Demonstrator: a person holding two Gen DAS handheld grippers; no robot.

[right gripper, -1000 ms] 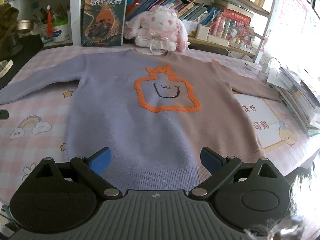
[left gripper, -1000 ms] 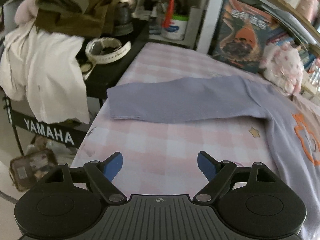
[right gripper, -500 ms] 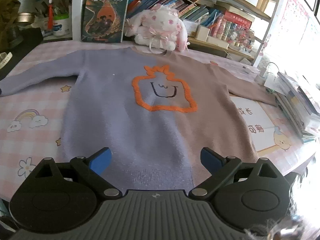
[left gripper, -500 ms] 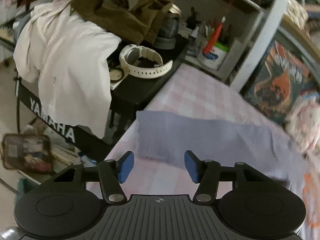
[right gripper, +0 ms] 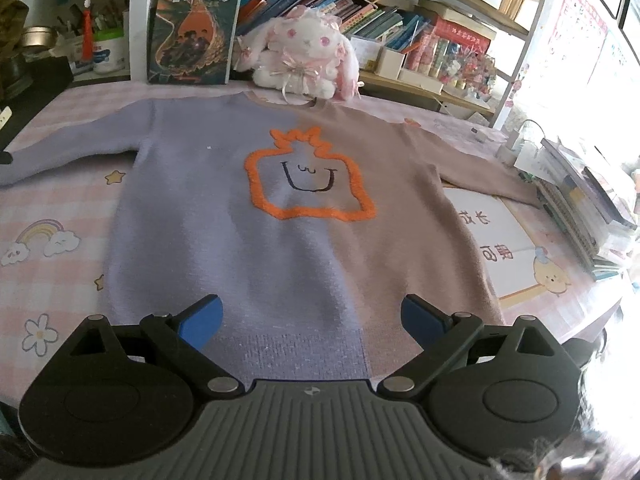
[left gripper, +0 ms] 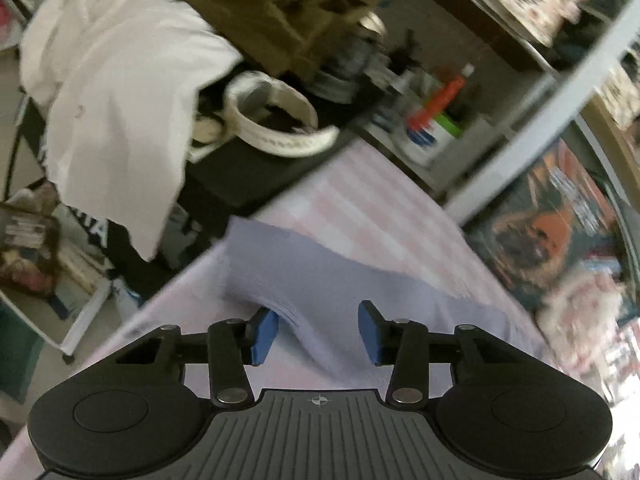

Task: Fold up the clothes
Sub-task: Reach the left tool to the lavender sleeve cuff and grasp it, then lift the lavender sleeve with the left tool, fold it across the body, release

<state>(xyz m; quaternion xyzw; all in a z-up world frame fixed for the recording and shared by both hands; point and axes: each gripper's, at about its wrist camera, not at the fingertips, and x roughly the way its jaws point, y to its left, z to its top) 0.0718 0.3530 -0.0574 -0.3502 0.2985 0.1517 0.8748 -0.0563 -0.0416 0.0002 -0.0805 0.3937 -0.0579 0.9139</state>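
Sweater (right gripper: pixel 224 216) flat on the pink checked table (right gripper: pixel 48 200), purple sleeve (left gripper: pixel 320 280) stretched out toward the edge. Left gripper (left gripper: pixel 316 334) just closing around a raised fold of that sleeve, blue pads not yet squeezing it. Right gripper (right gripper: pixel 310 314) wide apart over the bottom hem, holding nothing.

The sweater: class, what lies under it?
The sweater lies flat on a pink checked cloth with rainbow and star prints. On the right a white sheet shows partly; the rest underneath is covered.
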